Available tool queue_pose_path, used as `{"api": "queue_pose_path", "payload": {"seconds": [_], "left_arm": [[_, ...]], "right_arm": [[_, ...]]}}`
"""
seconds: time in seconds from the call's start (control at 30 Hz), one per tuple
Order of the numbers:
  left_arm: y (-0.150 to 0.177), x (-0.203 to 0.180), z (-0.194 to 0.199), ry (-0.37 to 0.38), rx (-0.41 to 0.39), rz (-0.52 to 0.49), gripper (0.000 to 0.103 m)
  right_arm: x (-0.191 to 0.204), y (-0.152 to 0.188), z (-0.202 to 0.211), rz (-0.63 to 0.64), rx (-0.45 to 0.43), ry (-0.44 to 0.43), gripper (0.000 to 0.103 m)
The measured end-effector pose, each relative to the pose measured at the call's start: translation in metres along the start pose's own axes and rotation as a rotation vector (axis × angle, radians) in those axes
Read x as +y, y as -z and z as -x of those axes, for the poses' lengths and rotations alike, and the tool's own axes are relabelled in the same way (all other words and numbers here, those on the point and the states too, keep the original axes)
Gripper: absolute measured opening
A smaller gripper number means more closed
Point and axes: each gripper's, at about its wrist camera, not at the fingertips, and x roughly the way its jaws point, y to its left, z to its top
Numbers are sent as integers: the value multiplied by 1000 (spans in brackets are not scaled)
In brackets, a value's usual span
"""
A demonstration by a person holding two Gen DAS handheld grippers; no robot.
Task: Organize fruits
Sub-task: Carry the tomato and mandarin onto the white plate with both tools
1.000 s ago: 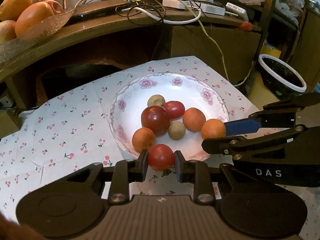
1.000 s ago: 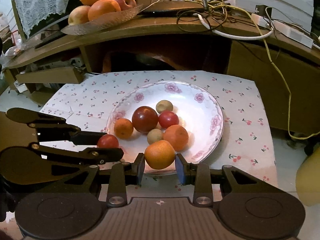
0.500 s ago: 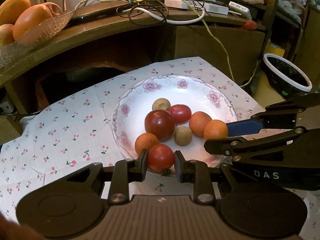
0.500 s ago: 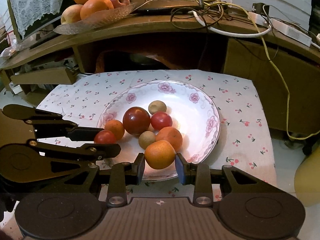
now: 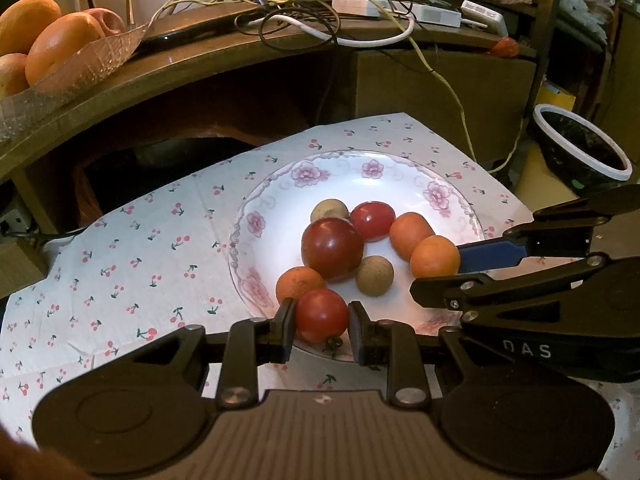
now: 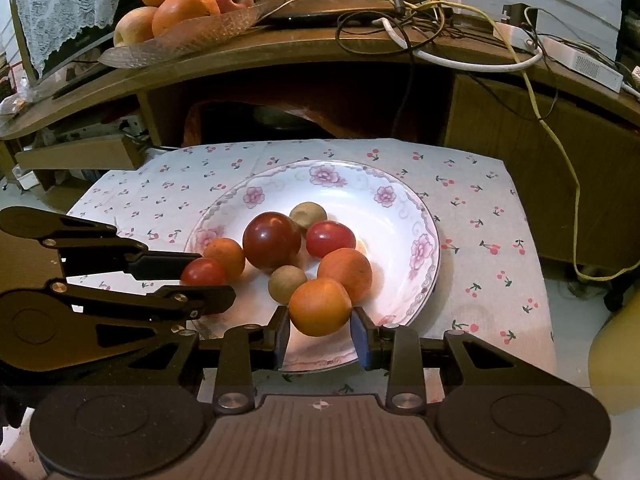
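With the left tongs (image 5: 322, 330) clenched on a tomato (image 5: 321, 315) and the right tongs (image 6: 320, 330) on an orange (image 6: 320, 307), squeezing harder could bruise either, or nudge fruit off the plate (image 6: 416, 216).

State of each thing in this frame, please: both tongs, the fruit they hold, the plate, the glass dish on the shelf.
Left tongs: shut on small red tomato.
Right tongs: shut on orange.
Flowered plate: on the cloth, six loose fruits inside.
Glass dish: on the shelf, piled with fruit.
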Motion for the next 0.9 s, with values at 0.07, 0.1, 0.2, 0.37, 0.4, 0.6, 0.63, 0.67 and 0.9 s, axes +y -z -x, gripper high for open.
{"api": "queue_pose_path", "payload": {"seconds": [0.07,0.1,0.2,0.37,0.4,0.6,0.63,0.67,0.9], "left_arm": [[0,0,0,-2,-1,-3,32],[0,0,0,-2,-1,-4,32],[0,0,-1,-2,-1,-4,32],[-1,0,0,-6,-2,-8,32],[-1,0,-1,-6,-1,-7,32],[-1,1,-2,-10,-2,-11,32],[-2,1,-2,-10,-2,-11,32],[-2,1,-2,-10,-2,-11,32],[-2,2,-3,-11,-3,-10,33]], "right_arm": [[0,0,0,0,0,1,34],[0,0,0,1,0,3,34],[1,0,0,4,-1,7,35],[1,0,-1,8,-2,10,35],[1,0,-1,10,-2,11,35],[1,0,-1,13,-3,12,35],[1,0,-1,13,-3,13,35],[1,0,-2,13,-3,14,35],[1,0,-2,14,-3,14,35]]}}
